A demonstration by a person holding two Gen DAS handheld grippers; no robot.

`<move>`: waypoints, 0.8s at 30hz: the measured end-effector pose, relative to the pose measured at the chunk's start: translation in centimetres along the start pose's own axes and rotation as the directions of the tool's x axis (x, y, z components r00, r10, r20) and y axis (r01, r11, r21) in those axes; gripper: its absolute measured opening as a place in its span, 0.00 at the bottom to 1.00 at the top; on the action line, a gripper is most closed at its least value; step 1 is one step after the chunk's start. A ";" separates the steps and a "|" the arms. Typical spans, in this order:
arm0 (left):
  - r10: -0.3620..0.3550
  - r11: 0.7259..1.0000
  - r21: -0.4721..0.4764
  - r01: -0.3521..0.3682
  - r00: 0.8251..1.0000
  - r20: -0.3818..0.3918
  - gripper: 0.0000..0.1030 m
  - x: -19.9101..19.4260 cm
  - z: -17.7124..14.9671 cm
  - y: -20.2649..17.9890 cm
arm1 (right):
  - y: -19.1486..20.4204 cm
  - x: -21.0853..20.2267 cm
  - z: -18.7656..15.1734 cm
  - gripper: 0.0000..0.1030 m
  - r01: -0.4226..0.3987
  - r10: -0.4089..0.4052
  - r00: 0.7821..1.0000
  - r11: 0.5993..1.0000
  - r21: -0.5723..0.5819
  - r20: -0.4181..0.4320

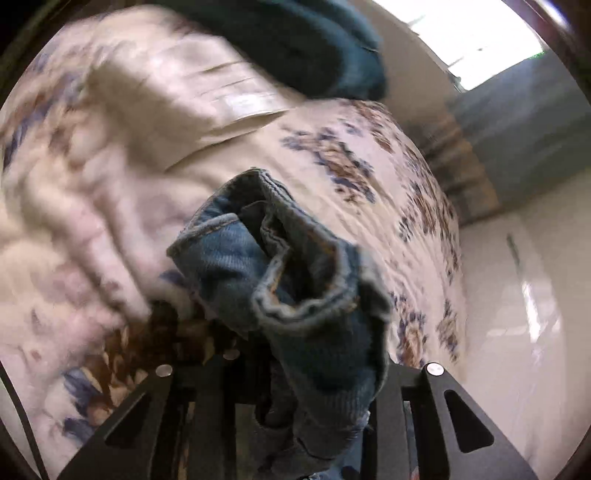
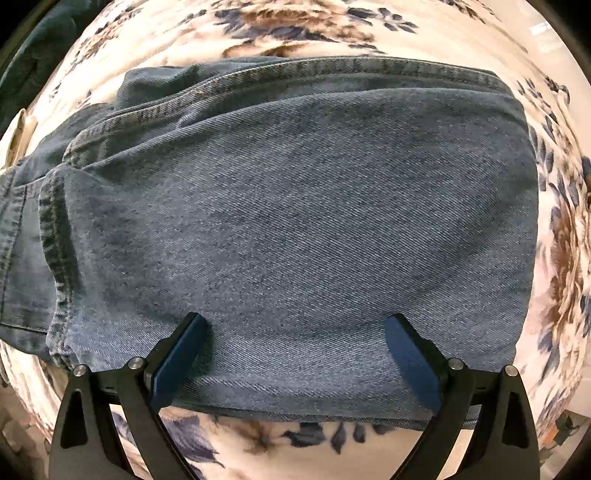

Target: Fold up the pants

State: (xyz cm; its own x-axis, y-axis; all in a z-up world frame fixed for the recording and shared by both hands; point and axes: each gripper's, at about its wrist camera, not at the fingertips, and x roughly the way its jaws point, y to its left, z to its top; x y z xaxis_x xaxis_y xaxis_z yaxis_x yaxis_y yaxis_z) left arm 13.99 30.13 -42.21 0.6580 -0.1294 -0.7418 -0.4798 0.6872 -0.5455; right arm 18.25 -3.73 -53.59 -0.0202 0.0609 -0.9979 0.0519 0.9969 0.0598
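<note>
The blue jeans lie in a folded stack (image 2: 295,206) on the floral bedspread (image 2: 295,22), filling most of the right wrist view. My right gripper (image 2: 295,321) points down at the near edge of the stack. It is open, its blue fingertips (image 2: 184,343) spread wide and resting on the denim. In the left wrist view a bunched hem end of the jeans (image 1: 288,266) is lifted above the bed. My left gripper (image 1: 295,354) is shut on this denim, which hides its fingertips.
A dark teal garment (image 1: 306,44) lies at the far side of the bed, with a cream folded cloth (image 1: 177,96) near it. The bed's edge (image 1: 454,258) drops to a glossy white floor (image 1: 524,314) on the right. A bright window (image 1: 461,33) is beyond.
</note>
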 end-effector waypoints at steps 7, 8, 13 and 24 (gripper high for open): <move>-0.070 0.977 0.201 0.066 0.997 0.014 0.21 -0.9 -2.0 -7.6 | -3.9 -1.4 0.1 0.96 -0.194 0.191 0.981 0.973 0.122 0.031; -0.084 0.968 0.237 0.079 0.996 0.008 0.21 -1.0 -2.7 -8.8 | -5.1 -1.6 0.1 0.96 -0.233 0.229 0.972 0.960 0.157 0.042; -0.136 0.898 0.417 0.141 0.990 -0.042 0.21 -1.0 -7.7 -15.3 | -10.3 -2.2 0.1 0.94 -0.334 0.326 0.942 0.908 0.252 0.076; -0.093 0.699 0.659 0.277 0.949 -0.301 0.21 6.3 -25.1 -24.1 | -24.2 -4.0 -1.9 0.92 -0.271 0.261 0.962 0.868 0.415 0.082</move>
State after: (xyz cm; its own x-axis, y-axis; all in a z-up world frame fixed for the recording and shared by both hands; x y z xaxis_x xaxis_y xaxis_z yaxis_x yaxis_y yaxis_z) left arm 15.10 -5.20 -43.50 0.4940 -0.4018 -0.7710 0.2291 0.9156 -0.3304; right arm 15.13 -28.03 -51.05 0.0757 0.3149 -0.9461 0.4653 0.8280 0.3129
